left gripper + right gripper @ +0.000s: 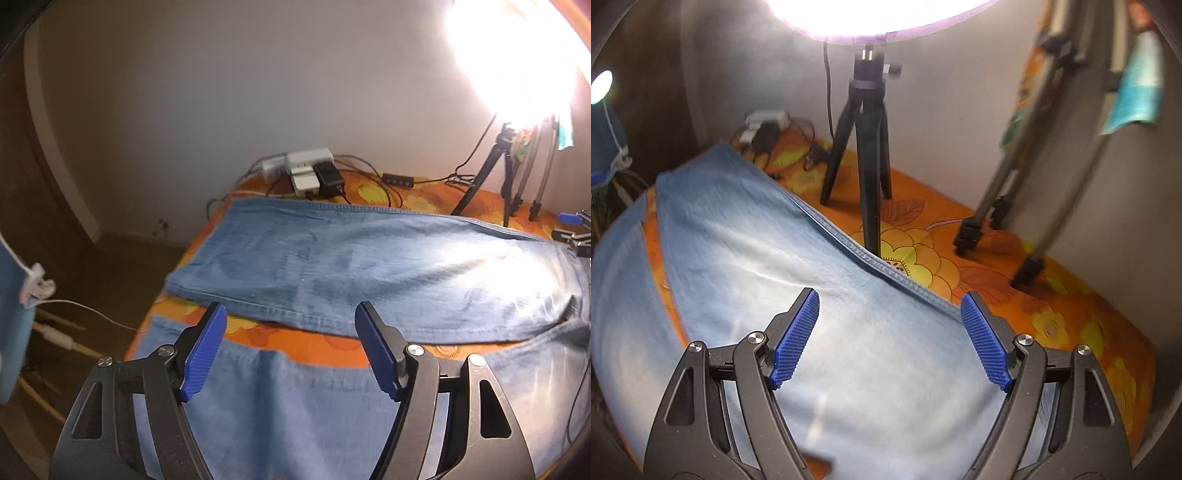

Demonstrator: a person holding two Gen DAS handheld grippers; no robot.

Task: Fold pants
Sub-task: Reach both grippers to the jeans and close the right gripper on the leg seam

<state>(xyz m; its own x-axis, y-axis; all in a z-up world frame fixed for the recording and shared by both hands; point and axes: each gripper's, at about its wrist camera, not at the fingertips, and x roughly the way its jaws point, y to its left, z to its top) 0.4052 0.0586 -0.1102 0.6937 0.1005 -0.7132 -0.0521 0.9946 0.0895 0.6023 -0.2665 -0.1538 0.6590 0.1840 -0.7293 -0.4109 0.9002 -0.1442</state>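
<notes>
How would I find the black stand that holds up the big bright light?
Look at the orange flowery cloth behind the blue jeans, by the wall. A short black tripod stands there, right under the glowing light. The stand beside it has grey metal legs, and no light on top.

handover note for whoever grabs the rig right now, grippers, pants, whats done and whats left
Left gripper: open, empty, over the near leg.
Right gripper: open, empty, over the far leg by its outer seam.
Jeans: flat on the orange floral cloth, legs spread apart with cloth showing between them. Black tripod stands close behind.
Done: laid out only, no fold.
Left: probably bring one leg over the other, then fold lengthwise.
</notes>
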